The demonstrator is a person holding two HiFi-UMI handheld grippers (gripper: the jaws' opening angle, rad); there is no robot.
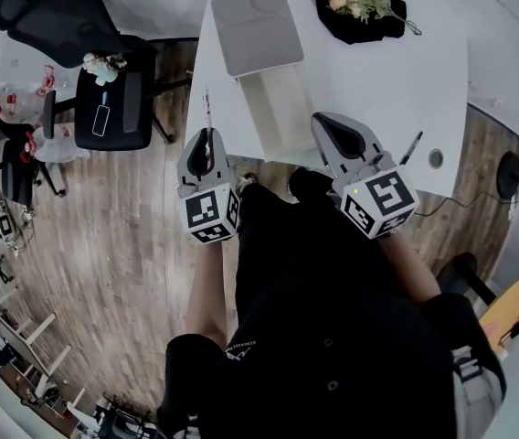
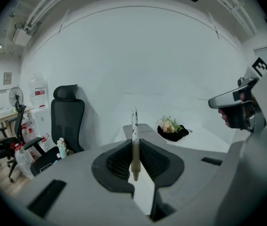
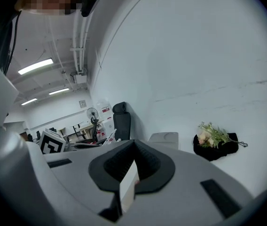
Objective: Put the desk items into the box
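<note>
The task looks barely begun. The open white rectangular box (image 1: 256, 117) stands on the white bench (image 1: 397, 71), and nothing shows inside it in the head view. Its flat grey lid (image 1: 255, 26) lies touching the box's far end.

The left gripper (image 1: 206, 135) hovers off the box's left side, its jaws clamped on a slim white pen with dark markings (image 2: 134, 121) that stands upright above them. That pen is not yet in the box.

The right gripper (image 1: 322, 122) hangs at the box's near right corner, jaws together with nothing I can make out between them.

A dark pen (image 1: 412, 146) lies on the bench to the right of the box, still to be collected. A black pouch of pale flowers (image 1: 360, 7) sits beyond the box to the right.

The marks on the white pen are too small to read, and no brand is legible anywhere.
</note>
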